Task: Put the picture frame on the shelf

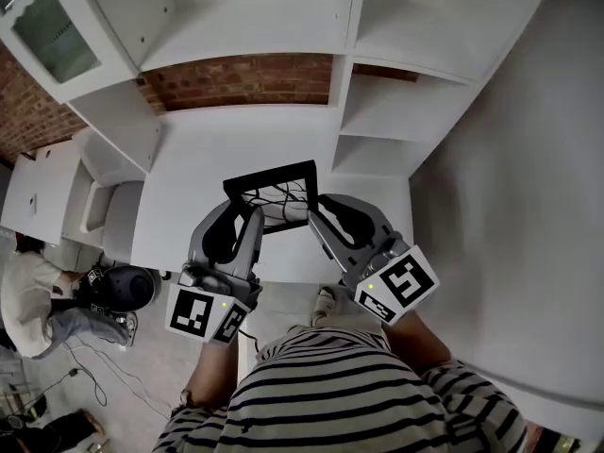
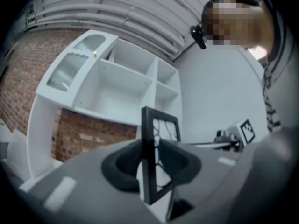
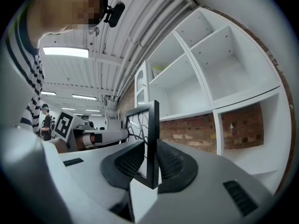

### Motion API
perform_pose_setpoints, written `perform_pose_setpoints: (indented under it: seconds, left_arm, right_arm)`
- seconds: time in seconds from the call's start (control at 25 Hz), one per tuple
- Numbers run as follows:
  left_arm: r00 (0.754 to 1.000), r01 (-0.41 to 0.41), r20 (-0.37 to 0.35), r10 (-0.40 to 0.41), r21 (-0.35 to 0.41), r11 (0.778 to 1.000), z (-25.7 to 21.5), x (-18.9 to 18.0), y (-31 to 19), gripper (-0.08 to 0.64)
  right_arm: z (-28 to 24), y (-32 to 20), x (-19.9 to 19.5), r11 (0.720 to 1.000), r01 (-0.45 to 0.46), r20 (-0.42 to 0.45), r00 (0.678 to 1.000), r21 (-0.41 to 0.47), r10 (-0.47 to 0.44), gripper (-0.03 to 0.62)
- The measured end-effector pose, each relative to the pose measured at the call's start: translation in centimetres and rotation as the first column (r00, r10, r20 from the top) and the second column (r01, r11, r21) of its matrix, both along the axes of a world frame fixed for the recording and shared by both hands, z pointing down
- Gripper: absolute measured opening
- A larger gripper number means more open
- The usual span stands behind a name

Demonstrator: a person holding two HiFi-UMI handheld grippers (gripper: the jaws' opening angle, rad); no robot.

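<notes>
A black picture frame with a white sheet of dark branching lines is held upright between both grippers, above the white ledge of the shelf unit. My left gripper is shut on the frame's left edge, and its own view shows the frame clamped between the dark pads. My right gripper is shut on the right edge, with the frame pinched between ribbed pads. The white shelf unit has open compartments ahead, with red brick behind the lower ones.
A glass-fronted cabinet door stands open at upper left. Narrow side compartments lie to the right, beside a plain white wall. A seated person and a dark round object are on the floor to the left.
</notes>
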State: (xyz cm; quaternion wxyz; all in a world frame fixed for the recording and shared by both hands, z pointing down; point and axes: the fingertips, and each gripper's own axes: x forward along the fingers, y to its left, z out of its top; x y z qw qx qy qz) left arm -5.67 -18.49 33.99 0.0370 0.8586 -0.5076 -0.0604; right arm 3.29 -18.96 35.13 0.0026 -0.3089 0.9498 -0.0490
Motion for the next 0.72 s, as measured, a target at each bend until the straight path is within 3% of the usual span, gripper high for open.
perform_pose_setpoints:
  seconds: [0.2, 0.72]
  left_arm:
    - [1.0, -0.006, -0.014, 0.006, 0.02, 1.0, -0.5, -0.7, -2.7, 0.107]
    - [0.996, -0.09, -0.014, 0.091, 0.089, 0.992, -0.8, -0.5, -2.8, 0.104]
  right_arm:
    - [-0.6, -2.5, -0.7, 1.0, 0.004, -0.01, 1.0, 0.027, -0.004, 0.063]
    - [-1.1, -2.2, -0.6, 0.991, -0.077, -0.001, 0.997, 0.109, 0.078, 0.063]
